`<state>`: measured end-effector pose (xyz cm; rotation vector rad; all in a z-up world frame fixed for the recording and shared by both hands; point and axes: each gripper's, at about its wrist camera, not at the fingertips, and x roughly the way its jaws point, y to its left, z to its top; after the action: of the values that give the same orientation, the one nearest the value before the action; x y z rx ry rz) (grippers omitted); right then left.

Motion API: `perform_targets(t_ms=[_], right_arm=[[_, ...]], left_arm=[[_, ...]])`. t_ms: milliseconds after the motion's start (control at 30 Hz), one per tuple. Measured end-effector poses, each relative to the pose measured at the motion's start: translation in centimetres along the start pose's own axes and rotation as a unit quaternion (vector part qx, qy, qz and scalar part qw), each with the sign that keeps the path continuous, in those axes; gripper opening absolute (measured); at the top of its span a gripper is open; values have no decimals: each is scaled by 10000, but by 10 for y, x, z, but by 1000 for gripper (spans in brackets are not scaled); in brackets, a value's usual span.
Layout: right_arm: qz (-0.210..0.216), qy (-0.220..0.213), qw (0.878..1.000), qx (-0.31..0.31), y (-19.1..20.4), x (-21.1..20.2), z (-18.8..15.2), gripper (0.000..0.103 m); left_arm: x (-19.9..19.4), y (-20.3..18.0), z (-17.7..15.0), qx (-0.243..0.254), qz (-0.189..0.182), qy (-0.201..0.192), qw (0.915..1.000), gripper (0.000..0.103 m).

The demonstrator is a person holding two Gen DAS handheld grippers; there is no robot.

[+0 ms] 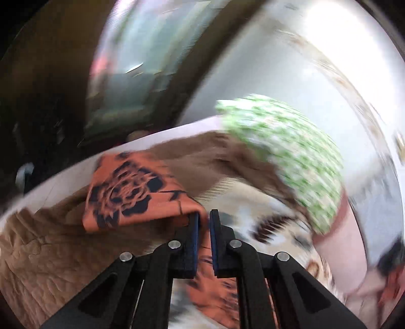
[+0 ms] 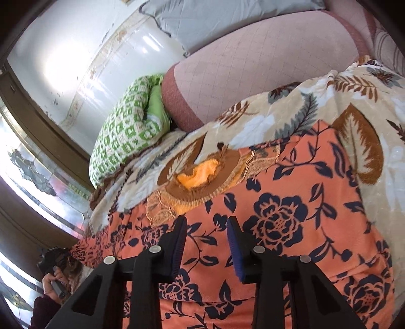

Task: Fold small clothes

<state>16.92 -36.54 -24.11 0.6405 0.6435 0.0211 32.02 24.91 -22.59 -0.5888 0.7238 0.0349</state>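
Note:
An orange garment with dark blue flower print [image 2: 291,227] lies spread on a leaf-patterned blanket [image 2: 291,119], its brown lace neckline [image 2: 202,177] toward the far side. My right gripper [image 2: 206,225] is open and empty just above the cloth, below the neckline. In the blurred left wrist view, my left gripper [image 1: 204,217] has its jaws close together, pinching a fold of the orange garment [image 1: 131,192], which hangs lifted to the left of the fingers. The left gripper and hand also show at the right view's lower left [image 2: 54,263].
A green-and-white checked pillow [image 2: 124,131] and a pink quilted bolster [image 2: 253,68] lie at the head of the bed, with a grey pillow [image 2: 227,17] behind. A tiled wall [image 2: 83,63] and a wooden door frame stand on the left. Brown bedding [image 1: 38,265] lies beneath the left gripper.

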Motion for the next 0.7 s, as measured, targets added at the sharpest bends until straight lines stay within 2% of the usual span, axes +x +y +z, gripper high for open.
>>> perform_targets(t_ms=[67,133,200,267,300,367,400,433,500,567,600,667,700], right_arm=[[40,-74,9999,88,-4,-7,4,35],[78,-127,9997,192,-9,-13,7,35],[95,-209,9994,275,-14,-22,10,35],[101,-290,9990,326,-20,-31,13,35],[96,-318,9988,350,-24,-36,14,35],[58,-319,9988,359,-31,-43,17,35],[5,-329,9988,359,-35,-47,18,35],[-55,-328,9988,370,-39,-50,18,35],[-60,-212,9985,503,-49,-51,21,36],[73,-100,9970,760,-59,-51,23,37],[147,-66,9963,844,-63,-51,23,37],[272,4,9955,904,-63,-49,22,38],[272,33,9958,870,-61,-47,21,38]], left_arm=[[-11,-47,-7,562,-89,43,9984,8],[-23,-100,-23,1143,-310,136,9929,8],[-33,-152,-45,1731,-542,241,9831,8],[-40,-201,-68,2374,-529,365,9693,8],[-44,-219,-78,2543,-581,419,9645,8],[-52,-233,-91,2569,-624,464,9633,8],[-55,-229,-95,2522,-565,504,9647,18],[-56,-216,-98,2413,-475,607,9674,41],[-52,-177,-95,1893,-207,758,9788,65],[-53,-114,-87,1092,184,871,9900,67],[-55,-85,-83,751,326,925,9923,67],[-54,-22,-73,-15,503,977,9939,68],[-52,14,-66,-496,581,993,9921,68]])
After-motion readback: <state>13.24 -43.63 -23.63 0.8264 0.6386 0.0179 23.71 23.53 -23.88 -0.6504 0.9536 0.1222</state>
